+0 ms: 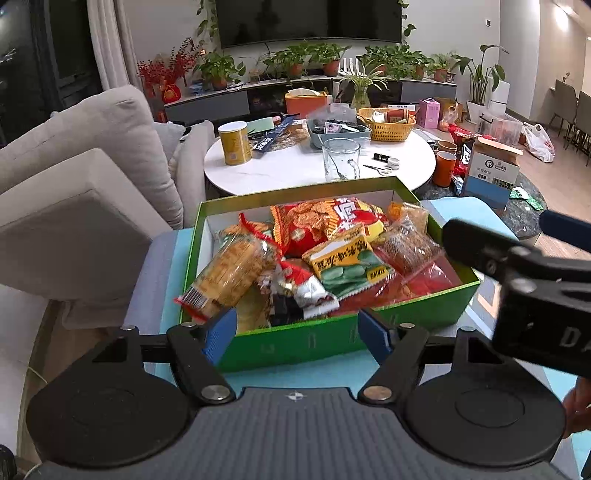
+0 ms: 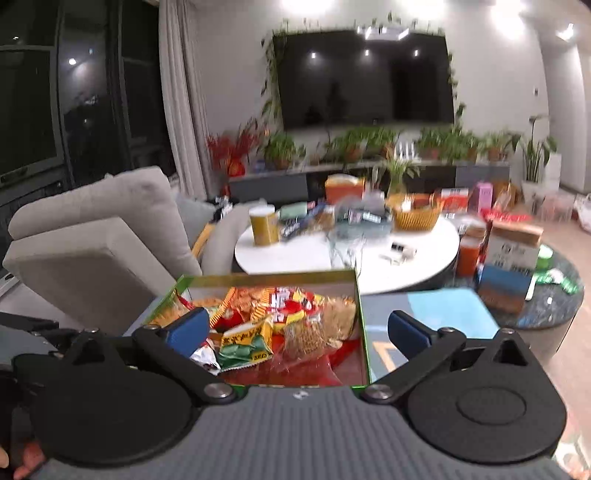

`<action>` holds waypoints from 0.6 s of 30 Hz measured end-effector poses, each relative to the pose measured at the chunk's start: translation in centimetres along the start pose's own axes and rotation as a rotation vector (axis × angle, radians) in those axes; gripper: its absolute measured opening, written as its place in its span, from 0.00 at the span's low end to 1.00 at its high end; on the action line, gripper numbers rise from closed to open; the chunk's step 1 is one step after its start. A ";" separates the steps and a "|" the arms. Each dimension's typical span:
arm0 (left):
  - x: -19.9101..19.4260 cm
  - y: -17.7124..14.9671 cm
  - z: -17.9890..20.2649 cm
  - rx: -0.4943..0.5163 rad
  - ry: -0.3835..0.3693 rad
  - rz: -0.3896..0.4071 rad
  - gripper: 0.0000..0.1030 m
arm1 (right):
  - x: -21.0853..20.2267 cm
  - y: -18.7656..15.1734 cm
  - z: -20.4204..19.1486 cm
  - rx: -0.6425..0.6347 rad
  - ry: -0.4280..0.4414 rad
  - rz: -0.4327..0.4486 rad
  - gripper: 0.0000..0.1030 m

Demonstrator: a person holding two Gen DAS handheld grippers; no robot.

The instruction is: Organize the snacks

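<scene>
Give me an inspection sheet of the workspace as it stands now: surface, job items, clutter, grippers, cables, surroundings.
Surface: light blue padded stool top carrying the box.
Job's things: green cardboard box, lid off, piled with snack packs; large red-and-yellow crisp bag at the back, green-and-yellow pea packet in the middle, clear biscuit pack leaning over the left wall.
Clutter: round white coffee table behind holds a yellow canister, clear glass jug, yellow woven basket.
Grippers: left gripper open, empty, at the box's near wall; right gripper open, empty.
Cables: nothing seen.
Surroundings: grey sofa, wall television, potted plants.
</scene>
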State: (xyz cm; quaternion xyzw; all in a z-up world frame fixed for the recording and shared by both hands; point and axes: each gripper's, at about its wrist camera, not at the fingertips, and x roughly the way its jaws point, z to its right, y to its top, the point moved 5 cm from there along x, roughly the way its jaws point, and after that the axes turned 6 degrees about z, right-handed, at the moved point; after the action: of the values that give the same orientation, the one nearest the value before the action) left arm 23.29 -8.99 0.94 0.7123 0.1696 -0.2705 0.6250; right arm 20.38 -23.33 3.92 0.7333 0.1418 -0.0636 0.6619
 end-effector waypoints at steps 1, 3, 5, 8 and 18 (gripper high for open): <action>-0.3 -0.3 -0.1 -0.006 0.002 -0.003 0.68 | -0.4 -0.1 0.0 0.002 -0.004 0.002 0.77; -0.9 -0.8 -0.4 -0.024 0.005 -0.007 0.70 | -1.1 -0.1 0.1 0.030 0.016 -0.001 0.77; -1.6 -1.3 -0.6 -0.041 0.008 -0.006 0.70 | -1.6 -0.1 -0.1 0.049 0.072 -0.025 0.77; -2.6 -1.8 -0.8 -0.055 0.018 0.005 0.71 | -2.2 0.0 -0.6 0.023 0.117 -0.037 0.77; -5.6 -3.6 -0.9 -0.049 0.036 0.038 0.73 | -3.9 -1.8 -0.7 0.050 0.046 -0.110 0.77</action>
State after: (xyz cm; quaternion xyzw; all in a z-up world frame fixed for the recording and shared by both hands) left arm 16.90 -6.95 1.44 0.7046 0.1740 -0.2416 0.6442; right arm 16.09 -22.94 3.41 0.7418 0.1952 -0.0866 0.6357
